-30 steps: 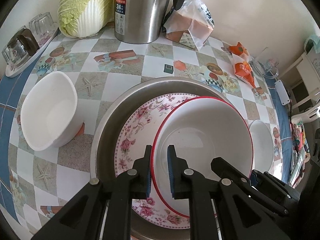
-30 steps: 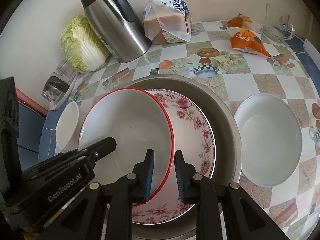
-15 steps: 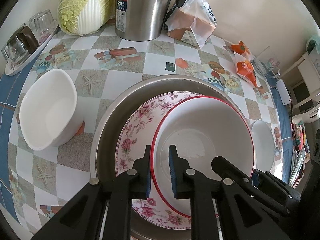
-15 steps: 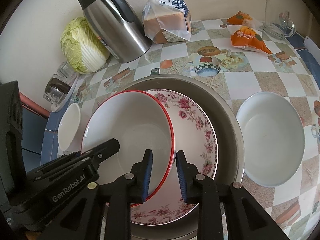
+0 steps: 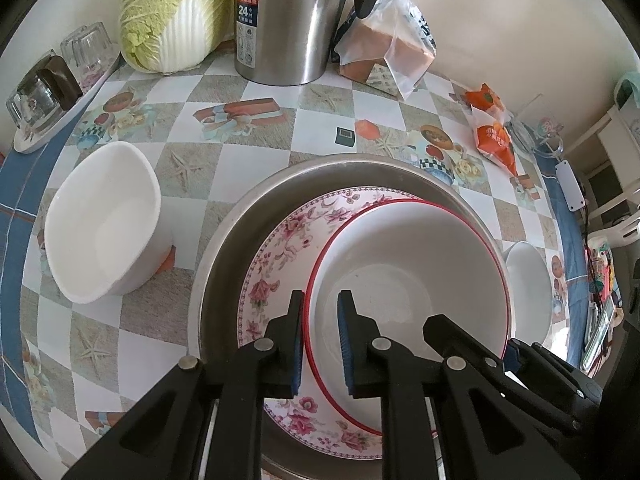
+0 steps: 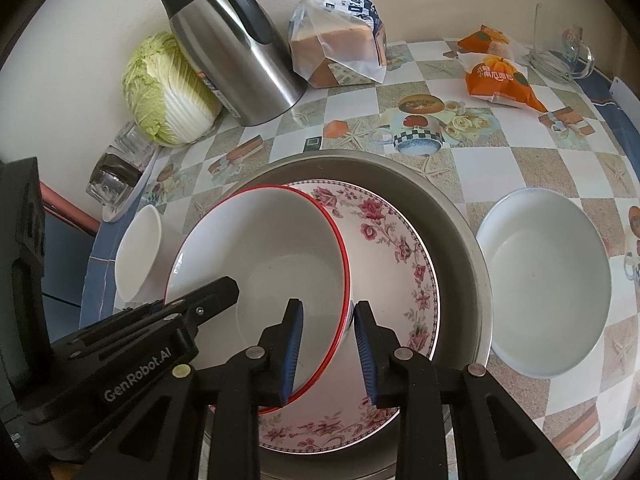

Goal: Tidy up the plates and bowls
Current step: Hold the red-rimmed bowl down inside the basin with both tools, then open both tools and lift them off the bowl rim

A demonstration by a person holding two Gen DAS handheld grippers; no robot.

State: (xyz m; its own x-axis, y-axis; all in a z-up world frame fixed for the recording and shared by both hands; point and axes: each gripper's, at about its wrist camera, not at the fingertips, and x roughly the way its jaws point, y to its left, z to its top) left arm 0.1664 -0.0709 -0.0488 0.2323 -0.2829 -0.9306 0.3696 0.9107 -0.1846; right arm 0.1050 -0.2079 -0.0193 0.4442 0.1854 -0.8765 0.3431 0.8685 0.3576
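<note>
A red-rimmed white bowl (image 5: 412,276) (image 6: 260,264) rests on a floral plate (image 5: 280,256) (image 6: 392,248) inside a steel basin (image 5: 224,248) (image 6: 452,216). My left gripper (image 5: 320,340) straddles the bowl's left rim, jaws slightly apart. My right gripper (image 6: 328,352) straddles its right rim with a wider gap and no grip. A deep white bowl (image 5: 104,228) (image 6: 138,252) sits left of the basin. A shallow white bowl (image 6: 544,284) (image 5: 528,276) sits to the right.
At the back stand a cabbage (image 5: 176,12), a steel thermos (image 5: 288,20) and bagged bread (image 5: 388,48). Orange snack packs (image 6: 500,76) lie at the back right. Glasses on a small tray (image 5: 44,92) stand at the far left.
Both grippers have opened a little around the bowl's rim, the right one more. The bowl has settled onto the floral plate.
</note>
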